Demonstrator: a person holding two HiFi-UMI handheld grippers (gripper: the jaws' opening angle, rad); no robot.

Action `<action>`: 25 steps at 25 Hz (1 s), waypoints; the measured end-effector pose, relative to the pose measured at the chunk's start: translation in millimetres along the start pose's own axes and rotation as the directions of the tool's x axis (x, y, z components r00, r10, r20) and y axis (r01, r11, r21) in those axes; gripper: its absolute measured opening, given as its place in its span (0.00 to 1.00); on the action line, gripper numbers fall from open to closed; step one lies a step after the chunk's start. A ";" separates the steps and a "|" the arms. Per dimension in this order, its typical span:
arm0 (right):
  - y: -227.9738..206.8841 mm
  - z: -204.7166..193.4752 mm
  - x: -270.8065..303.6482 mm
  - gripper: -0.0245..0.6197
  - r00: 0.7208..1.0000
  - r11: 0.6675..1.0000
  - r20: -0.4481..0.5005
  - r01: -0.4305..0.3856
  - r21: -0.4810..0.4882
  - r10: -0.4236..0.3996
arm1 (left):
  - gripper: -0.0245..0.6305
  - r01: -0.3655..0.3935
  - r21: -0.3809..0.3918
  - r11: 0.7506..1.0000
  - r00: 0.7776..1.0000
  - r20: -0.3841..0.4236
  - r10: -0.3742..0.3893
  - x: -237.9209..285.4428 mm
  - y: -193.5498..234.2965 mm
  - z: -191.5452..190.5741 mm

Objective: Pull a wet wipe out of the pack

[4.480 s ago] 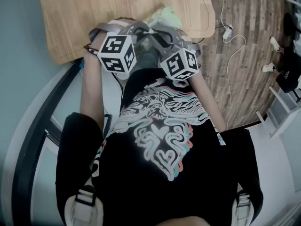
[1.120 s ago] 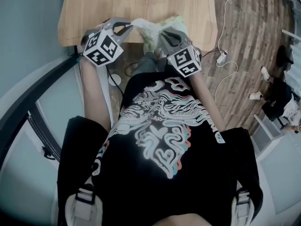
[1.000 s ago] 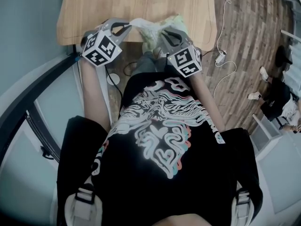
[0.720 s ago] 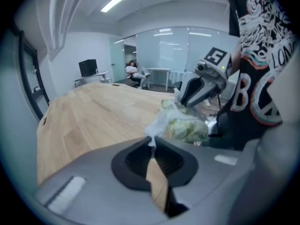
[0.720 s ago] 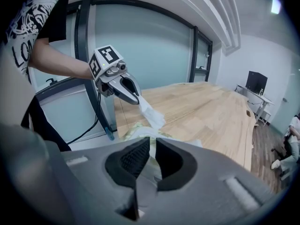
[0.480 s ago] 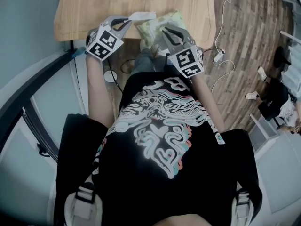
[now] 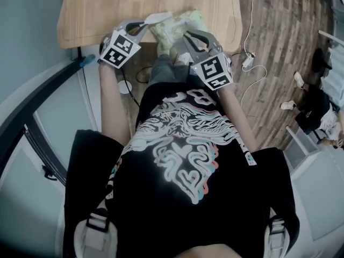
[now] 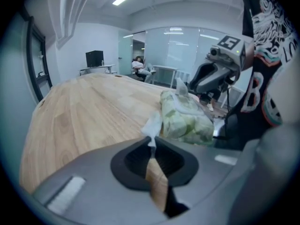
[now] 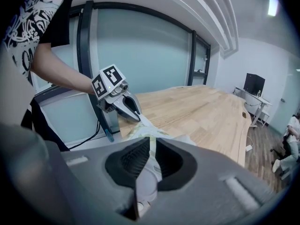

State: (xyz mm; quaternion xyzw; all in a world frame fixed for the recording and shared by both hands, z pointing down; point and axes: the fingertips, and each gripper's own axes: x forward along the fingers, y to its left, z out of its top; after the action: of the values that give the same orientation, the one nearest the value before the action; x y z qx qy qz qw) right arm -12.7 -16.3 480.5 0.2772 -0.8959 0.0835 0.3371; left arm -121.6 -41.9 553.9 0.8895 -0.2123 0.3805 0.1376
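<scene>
Wooden table | left gripper jaws pinch wet wipe | right gripper jaws clamp pack

Left gripper and right gripper angle downward side by side, jaws clamped.

Left gripper pinching wet wipe, pack beyond, right gripper seemingly gripping it, wooden table

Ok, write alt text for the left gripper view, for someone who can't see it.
The left claw pinches a white wet wipe over a wooden table. Just beyond it is the green-and-white pack, gripped at its far end by the right claw. The person's black printed shirt fills the right edge.
</scene>
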 end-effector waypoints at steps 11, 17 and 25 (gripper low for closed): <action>2.7 7.2 -13.6 0.10 0.999 1.000 0.045 0.009 -0.005 -0.009 | 0.22 -0.032 -0.061 0.998 0.999 -0.017 0.031 -1.8 -8.1 -5.4; -1.3 13.0 -28.0 0.10 0.996 0.999 0.081 0.037 -0.006 -0.036 | 0.22 -0.127 -0.042 0.991 0.989 0.065 0.129 -21.6 -11.8 22.3; -6.8 26.0 -46.9 0.10 0.985 0.997 0.156 0.072 -0.003 -0.071 | 0.09 -0.191 -0.060 0.980 0.947 0.253 0.200 -54.2 -33.9 87.7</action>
State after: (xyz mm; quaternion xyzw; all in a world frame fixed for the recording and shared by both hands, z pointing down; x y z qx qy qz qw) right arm 5.6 -10.1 430.1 0.3134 -0.9093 0.0458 0.2700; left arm -84.6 -33.2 452.3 0.9034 -0.3221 0.2696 0.0860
